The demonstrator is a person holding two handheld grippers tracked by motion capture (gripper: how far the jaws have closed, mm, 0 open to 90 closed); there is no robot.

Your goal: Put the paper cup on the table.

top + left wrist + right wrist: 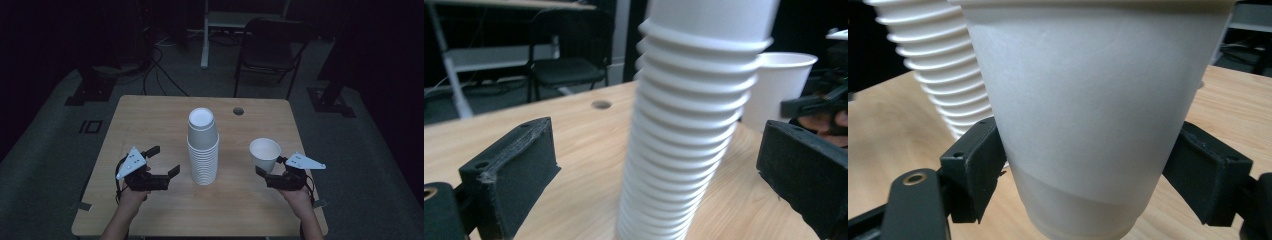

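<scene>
1. The left gripper (167, 161) has its fingers wide, empty, just left of the stack of white paper cups (203, 147) at mid tabletop (150, 120).
2. The right gripper (270, 167) fingers clasp a single white paper cup (265, 154), right of the stack.

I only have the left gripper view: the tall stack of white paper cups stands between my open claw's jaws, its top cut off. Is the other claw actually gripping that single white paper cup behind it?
Observer: Yes. In the right gripper view the right claw presses its black pads on both sides of the single white paper cup, low on its wall.
Operator: Does that cup touch the stack?
Observer: No. The high view shows bare wooden table between it and the tall stack of white paper cups.
Operator: Anything on top of the stack?
Observer: Nothing; the top cup faces mouth up and looks empty.
</scene>
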